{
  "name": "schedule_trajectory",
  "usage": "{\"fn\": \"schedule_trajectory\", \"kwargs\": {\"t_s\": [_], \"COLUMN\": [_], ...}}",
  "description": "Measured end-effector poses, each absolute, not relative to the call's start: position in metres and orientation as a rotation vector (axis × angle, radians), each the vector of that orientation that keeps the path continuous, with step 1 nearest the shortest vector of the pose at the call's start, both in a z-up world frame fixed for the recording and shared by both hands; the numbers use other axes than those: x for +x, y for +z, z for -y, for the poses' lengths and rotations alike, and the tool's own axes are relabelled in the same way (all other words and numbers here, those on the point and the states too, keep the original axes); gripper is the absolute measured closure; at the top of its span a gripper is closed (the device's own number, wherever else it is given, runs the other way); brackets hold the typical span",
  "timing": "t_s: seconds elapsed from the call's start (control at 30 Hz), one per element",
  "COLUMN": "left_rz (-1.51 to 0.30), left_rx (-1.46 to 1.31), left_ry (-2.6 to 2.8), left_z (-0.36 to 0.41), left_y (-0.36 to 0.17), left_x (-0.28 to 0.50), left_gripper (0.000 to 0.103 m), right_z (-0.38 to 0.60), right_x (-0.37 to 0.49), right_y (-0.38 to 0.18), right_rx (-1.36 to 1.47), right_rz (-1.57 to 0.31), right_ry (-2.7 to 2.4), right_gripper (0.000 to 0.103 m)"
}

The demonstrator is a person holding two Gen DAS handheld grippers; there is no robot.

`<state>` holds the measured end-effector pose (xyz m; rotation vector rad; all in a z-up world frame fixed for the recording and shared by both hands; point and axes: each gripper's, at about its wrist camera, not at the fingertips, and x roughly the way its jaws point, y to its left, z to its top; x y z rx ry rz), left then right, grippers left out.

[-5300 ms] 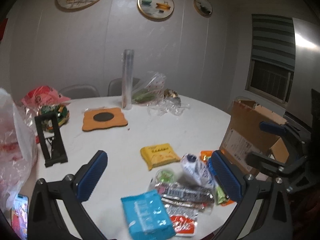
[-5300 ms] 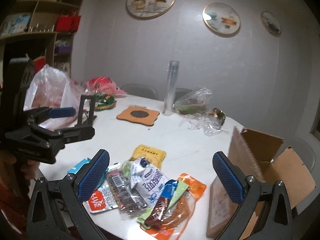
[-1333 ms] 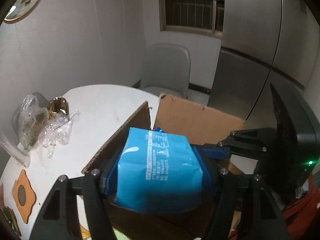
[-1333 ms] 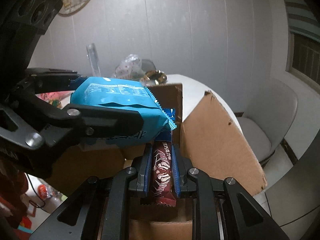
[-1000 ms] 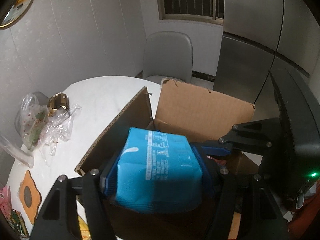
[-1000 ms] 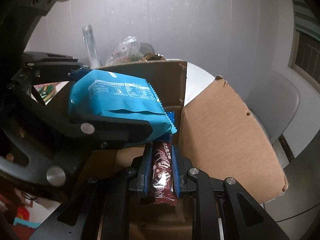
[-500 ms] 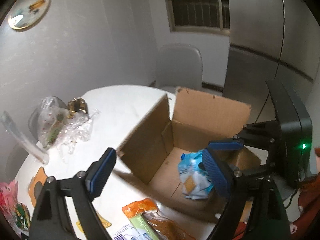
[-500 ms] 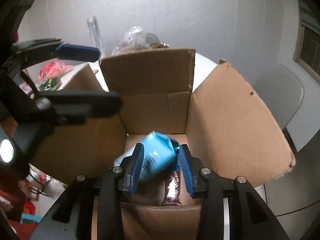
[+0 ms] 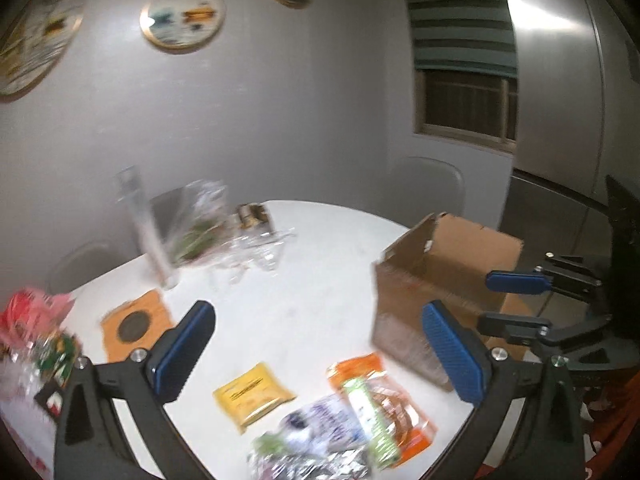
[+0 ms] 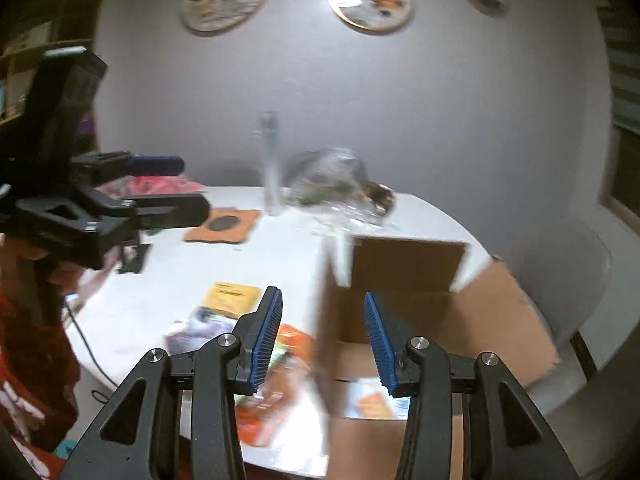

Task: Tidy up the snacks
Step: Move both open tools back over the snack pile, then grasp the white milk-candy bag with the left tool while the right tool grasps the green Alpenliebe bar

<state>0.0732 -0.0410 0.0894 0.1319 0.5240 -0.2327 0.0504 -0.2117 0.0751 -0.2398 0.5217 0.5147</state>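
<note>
Both grippers hang empty over the white table [image 9: 304, 280], between trips to the cardboard box [image 9: 440, 280]: the left gripper [image 9: 320, 356] spread wide above the loose snacks [image 9: 352, 412], the right gripper [image 10: 320, 340] parted at the box's near wall. A pale packet [image 10: 372, 398] already lies inside. Next, each must pick another packet, perhaps the yellow one [image 9: 252, 394].

white round table [image 9: 320, 280] | sitting on it: cardboard box [image 9: 432, 280], yellow packet [image 9: 252, 394], orange pouch [image 9: 384, 396], orange coaster [image 9: 134, 324], clear tube [image 9: 146, 232], plastic bags [image 9: 208, 228]
</note>
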Motion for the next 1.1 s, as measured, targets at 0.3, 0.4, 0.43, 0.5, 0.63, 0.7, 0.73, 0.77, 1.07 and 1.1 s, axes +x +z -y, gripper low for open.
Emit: {"fn": "schedule_trajectory", "kwargs": {"t_s": [0.3, 0.4, 0.43, 0.5, 0.63, 0.7, 0.73, 0.77, 1.07, 1.1], "left_rz": [-0.588, -0.624, -0.638, -0.673, -0.725, -0.744, -0.749, -0.757, -0.834, -0.843], "left_rx": [0.063, 0.013, -0.008, -0.033, -0.050, -0.045, -0.042, -0.038, -0.057, -0.057], "left_ry": [-0.153, -0.183, -0.199, -0.214, -0.244, -0.254, -0.257, -0.263, -0.293, -0.299], "left_z": [-0.022, -0.027, -0.028, -0.026, -0.016, -0.009, -0.007, -0.003, 0.017, 0.018], "left_y": [0.022, -0.009, -0.021, -0.039, -0.065, -0.072, -0.073, -0.076, -0.092, -0.094], "left_x": [0.042, 0.042, 0.045, 0.050, 0.065, 0.072, 0.075, 0.079, 0.111, 0.112], "left_gripper": [0.001, 0.001, 0.001, 0.001, 0.001, 0.002, 0.002, 0.003, 0.017, 0.024], "right_z": [0.140, 0.130, 0.128, 0.128, 0.139, 0.140, 0.142, 0.144, 0.148, 0.147], "right_x": [0.039, 0.047, 0.049, 0.053, 0.061, 0.065, 0.065, 0.063, 0.078, 0.079], "right_y": [0.029, -0.002, -0.013, -0.033, -0.069, -0.081, -0.087, -0.090, -0.102, -0.102], "right_rx": [-0.269, -0.268, -0.273, -0.288, -0.235, -0.221, -0.215, -0.212, -0.181, -0.187], "right_rz": [-0.615, -0.659, -0.668, -0.682, -0.756, -0.773, -0.778, -0.780, -0.765, -0.761], "right_ry": [0.670, 0.645, 0.622, 0.575, 0.542, 0.524, 0.518, 0.513, 0.445, 0.443], "right_gripper": [0.064, 0.063, 0.063, 0.061, 0.059, 0.059, 0.059, 0.059, 0.057, 0.057]}}
